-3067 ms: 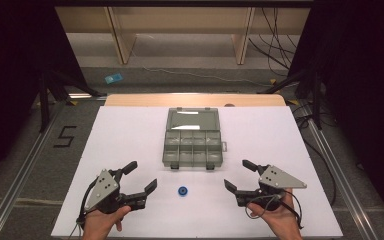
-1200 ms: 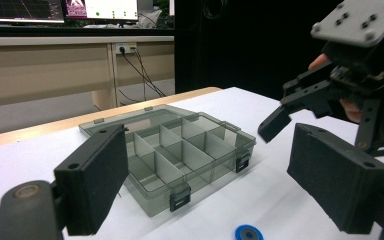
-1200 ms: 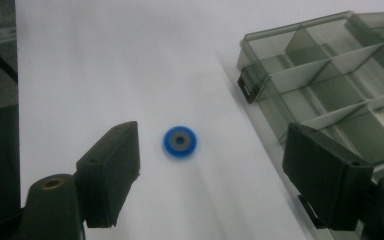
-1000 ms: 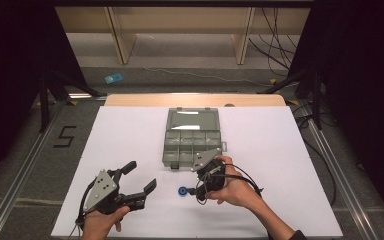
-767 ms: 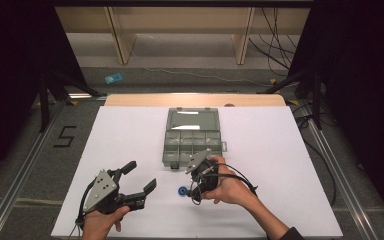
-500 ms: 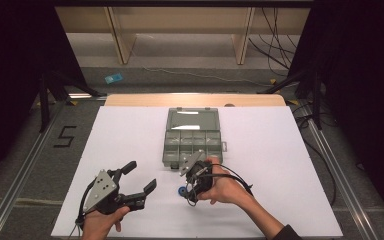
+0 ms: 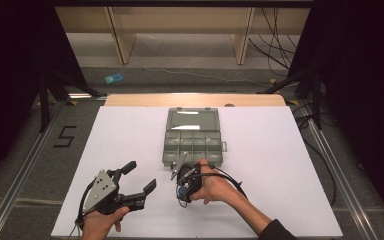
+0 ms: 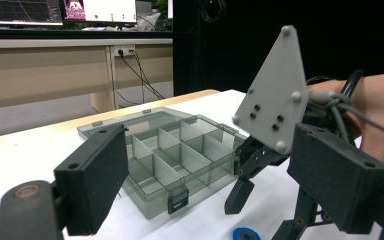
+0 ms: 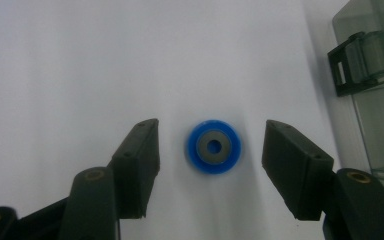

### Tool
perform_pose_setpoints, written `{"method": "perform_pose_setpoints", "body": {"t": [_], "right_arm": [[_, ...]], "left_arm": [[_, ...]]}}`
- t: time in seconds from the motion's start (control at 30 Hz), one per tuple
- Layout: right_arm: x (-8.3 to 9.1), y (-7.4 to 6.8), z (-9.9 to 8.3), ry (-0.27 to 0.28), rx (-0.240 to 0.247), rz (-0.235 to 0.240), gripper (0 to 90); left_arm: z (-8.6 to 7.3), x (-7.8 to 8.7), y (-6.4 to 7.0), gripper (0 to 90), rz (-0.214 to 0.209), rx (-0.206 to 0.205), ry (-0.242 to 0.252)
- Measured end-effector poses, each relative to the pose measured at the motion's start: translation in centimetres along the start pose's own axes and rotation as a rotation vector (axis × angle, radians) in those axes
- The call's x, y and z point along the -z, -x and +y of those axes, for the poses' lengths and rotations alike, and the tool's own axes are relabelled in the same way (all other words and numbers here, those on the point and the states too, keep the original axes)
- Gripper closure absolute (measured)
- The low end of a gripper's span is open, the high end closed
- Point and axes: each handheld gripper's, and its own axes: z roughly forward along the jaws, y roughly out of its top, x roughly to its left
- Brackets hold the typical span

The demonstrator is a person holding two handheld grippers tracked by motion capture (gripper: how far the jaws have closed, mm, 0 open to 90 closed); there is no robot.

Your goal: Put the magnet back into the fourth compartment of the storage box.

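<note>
A small blue ring with a grey centre (image 9: 214, 148) lies flat on the white table, just in front of an open grey compartment box (image 7: 192, 142). My right gripper (image 7: 182, 189) points down over the ring and is open. In the right gripper view its gripper (image 9: 211, 142) has one jaw on each side of the ring, and neither jaw touches it. The left gripper view shows the ring (image 8: 245, 234) under the right gripper (image 8: 262, 215), with the box (image 8: 170, 160) behind. My left gripper (image 7: 141, 175) rests open at the front left, holding nothing.
The box's clear lid (image 7: 192, 120) lies folded back toward the far side, and its latch (image 9: 352, 65) is close to the right jaw. The white table (image 7: 280, 165) stretches wide on both sides. A wooden edge (image 7: 195, 100) runs along the back.
My right gripper has moved from the front right to the middle and tipped down over the blue ring, drifting left and lower in the last second. The left gripper has stayed still.
</note>
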Motion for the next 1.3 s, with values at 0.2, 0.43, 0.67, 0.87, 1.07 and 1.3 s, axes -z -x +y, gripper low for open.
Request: {"method": "perform_pose_setpoints", "body": {"t": [0.2, 0.43, 0.67, 0.87, 1.07, 1.3], "right_arm": [[-0.5, 0.2, 0.1, -0.027, -0.002, 0.006, 48.0], [-0.8, 0.3, 0.4, -0.043, 0.004, 0.015, 52.8], [-1.1, 0.6, 0.4, -0.068, 0.007, 0.019, 61.9], [-1.1, 0.4, 0.4, -0.073, 0.023, 0.011, 62.7], [-0.7, 0.6, 0.3, -0.07, 0.03, 0.014, 62.8], [0.3, 0.8, 0.4, -0.037, 0.022, -0.003, 62.8]], "left_arm": [[0.0, 0.0, 0.0, 15.7, 0.0, -0.001, 0.001], [0.0, 0.1, 0.0, 15.7, -0.003, -0.001, 0.002], [0.0, 0.0, 0.0, 15.7, -0.009, 0.003, 0.011], [0.1, 0.1, 0.0, 15.7, -0.004, 0.0, 0.004], [0.1, 0.2, 0.0, 15.8, -0.004, 0.001, 0.005], [0.1, 0.2, 0.0, 15.7, -0.003, 0.002, 0.005]]}}
